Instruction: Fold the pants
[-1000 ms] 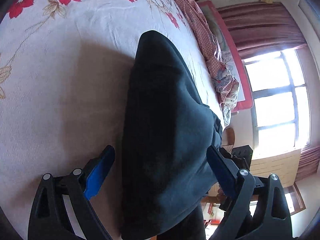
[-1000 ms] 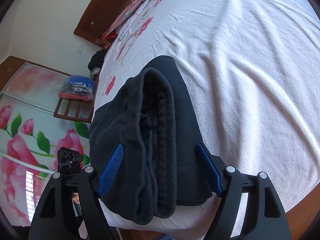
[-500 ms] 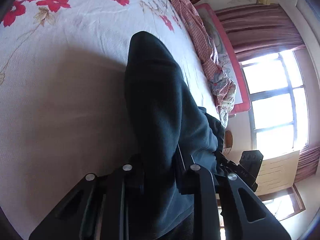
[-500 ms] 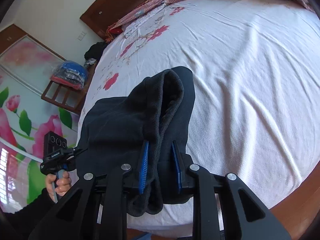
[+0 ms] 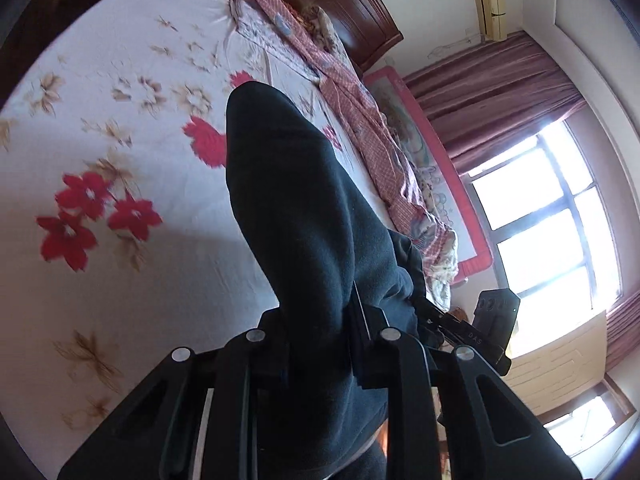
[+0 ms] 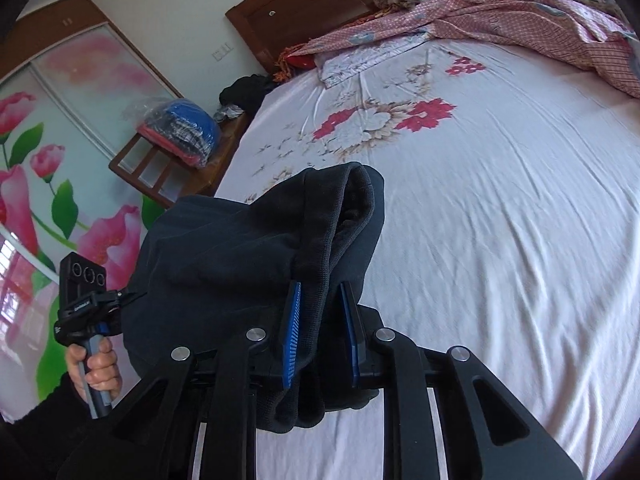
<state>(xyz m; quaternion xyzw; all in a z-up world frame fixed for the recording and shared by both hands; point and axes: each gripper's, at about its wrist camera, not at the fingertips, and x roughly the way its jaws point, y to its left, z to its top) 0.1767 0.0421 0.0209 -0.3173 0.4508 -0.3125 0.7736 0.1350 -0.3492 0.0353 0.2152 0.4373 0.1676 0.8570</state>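
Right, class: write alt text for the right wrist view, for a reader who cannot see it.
The right tool, blue pads closed on the ribbed edge of dark folded pants, holds them over a bed with a white floral sheet. At lower left a hand grips the left tool's handle.

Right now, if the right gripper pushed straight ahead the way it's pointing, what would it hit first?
The dark pants already clamped in the right gripper fill the near line. Beyond their bunched end, probably the white floral bedsheet, since the gripper tilts down toward the bed; depth is hard to judge through the fisheye.
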